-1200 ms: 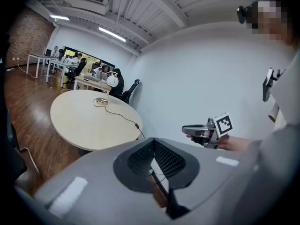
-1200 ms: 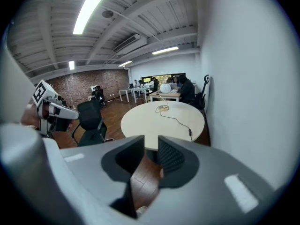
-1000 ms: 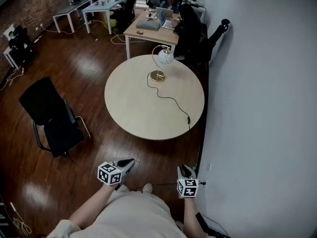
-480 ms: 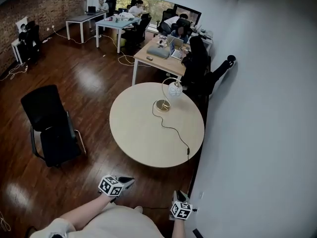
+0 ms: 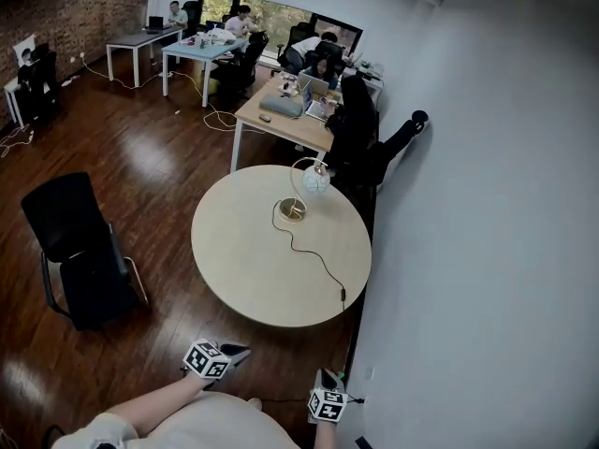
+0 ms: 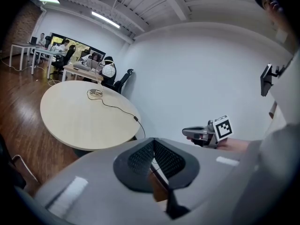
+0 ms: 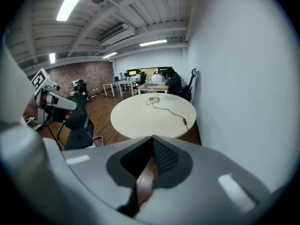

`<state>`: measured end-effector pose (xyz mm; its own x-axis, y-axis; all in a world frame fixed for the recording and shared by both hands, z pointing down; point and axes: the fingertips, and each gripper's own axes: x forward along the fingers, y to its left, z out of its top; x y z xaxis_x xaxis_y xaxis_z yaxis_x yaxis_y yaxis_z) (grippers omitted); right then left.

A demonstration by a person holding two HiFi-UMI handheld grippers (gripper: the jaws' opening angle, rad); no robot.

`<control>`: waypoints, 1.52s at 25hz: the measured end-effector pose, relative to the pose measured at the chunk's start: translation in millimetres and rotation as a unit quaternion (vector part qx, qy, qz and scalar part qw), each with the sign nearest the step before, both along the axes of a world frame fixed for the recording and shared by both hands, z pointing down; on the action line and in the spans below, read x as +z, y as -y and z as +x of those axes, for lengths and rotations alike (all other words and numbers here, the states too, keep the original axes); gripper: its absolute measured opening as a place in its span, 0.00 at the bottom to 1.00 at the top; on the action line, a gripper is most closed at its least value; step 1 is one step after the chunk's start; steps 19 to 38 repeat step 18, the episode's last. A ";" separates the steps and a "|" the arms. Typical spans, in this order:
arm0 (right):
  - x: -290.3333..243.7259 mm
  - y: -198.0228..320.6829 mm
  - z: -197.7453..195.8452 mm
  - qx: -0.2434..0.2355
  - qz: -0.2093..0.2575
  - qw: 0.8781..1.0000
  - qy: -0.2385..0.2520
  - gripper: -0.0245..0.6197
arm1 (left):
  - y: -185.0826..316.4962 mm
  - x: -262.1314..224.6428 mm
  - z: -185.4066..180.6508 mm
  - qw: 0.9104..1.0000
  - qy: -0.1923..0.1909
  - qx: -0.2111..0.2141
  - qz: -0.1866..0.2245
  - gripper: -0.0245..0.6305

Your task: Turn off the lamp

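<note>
Pale wood, the round tabletop point(image 5: 245, 267) carries the lamp point(image 5: 315, 180) at its far side, gold foot and white globe; whether it glows I cannot tell. Both grippers hang well short of the tabletop's near edge. The left gripper point(image 5: 239, 351) has its fingers clenched on nothing, and the right gripper point(image 5: 325, 376) has just closed its fingers, also on nothing. The cord point(image 5: 309, 251) snakes across the tabletop to what looks like its switch point(image 5: 343, 295) by the near-right edge. Closed fingertips suit a press: come at it squarely, push straight down, and avoid dragging the cord.
</note>
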<state>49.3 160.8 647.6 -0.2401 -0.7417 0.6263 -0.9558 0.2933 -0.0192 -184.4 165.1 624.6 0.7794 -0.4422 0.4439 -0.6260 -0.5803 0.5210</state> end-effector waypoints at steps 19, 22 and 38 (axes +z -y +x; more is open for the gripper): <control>-1.2 28.0 -66.5 -0.029 0.007 0.999 -0.033 0.04 | 8.3 12.7 -11.7 0.997 -0.003 0.073 0.009 0.04; -1.2 28.0 -66.5 -0.029 0.007 0.999 -0.033 0.04 | 8.3 12.7 -11.7 0.997 -0.003 0.073 0.009 0.04; -1.2 28.0 -66.5 -0.029 0.007 0.999 -0.033 0.04 | 8.3 12.7 -11.7 0.997 -0.003 0.073 0.009 0.04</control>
